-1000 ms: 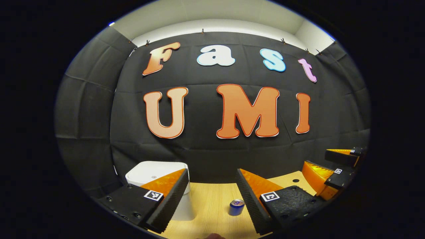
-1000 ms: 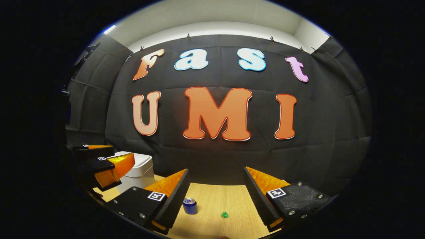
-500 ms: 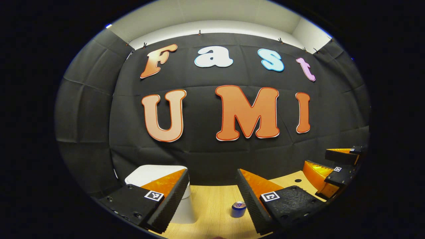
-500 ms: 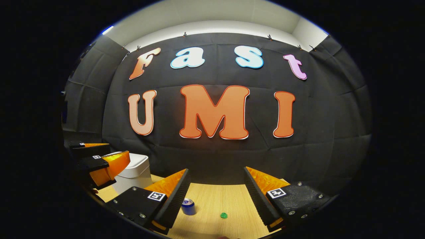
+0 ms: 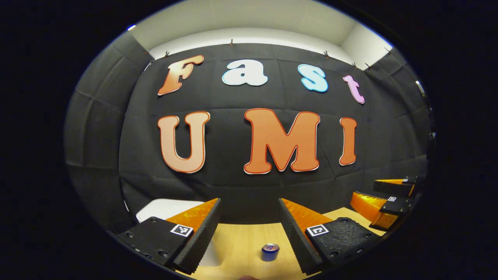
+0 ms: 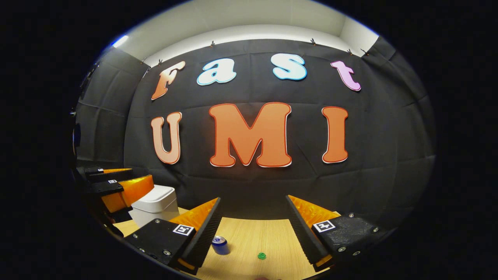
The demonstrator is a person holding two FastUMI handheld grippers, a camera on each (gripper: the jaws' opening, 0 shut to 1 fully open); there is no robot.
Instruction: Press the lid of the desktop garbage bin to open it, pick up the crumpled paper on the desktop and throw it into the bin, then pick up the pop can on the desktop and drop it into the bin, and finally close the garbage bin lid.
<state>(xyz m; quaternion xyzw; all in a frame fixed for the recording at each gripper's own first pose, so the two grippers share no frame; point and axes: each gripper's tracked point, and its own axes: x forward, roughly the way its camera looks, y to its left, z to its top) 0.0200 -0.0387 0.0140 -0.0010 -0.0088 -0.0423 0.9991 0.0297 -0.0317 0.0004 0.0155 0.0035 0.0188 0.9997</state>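
While I hold my left gripper [image 5: 247, 229] with its fingers spread wide and empty in the left gripper view, the white bin [image 5: 163, 208] sits behind my left finger, lid down, contents hidden. The blue pop can [image 5: 270, 251] stands upright on the wooden desktop [image 5: 241, 241]; its label is too small to read.

From the right gripper view, my right gripper [image 6: 253, 229] gapes empty too. The can stands by its left finger, with a small green object [image 6: 262, 256], perhaps the crumpled paper, nearby.

Table [image 6: 249, 237] bears bin [image 6: 155, 202], can [image 6: 220, 245], perhaps paper [image 6: 262, 256].
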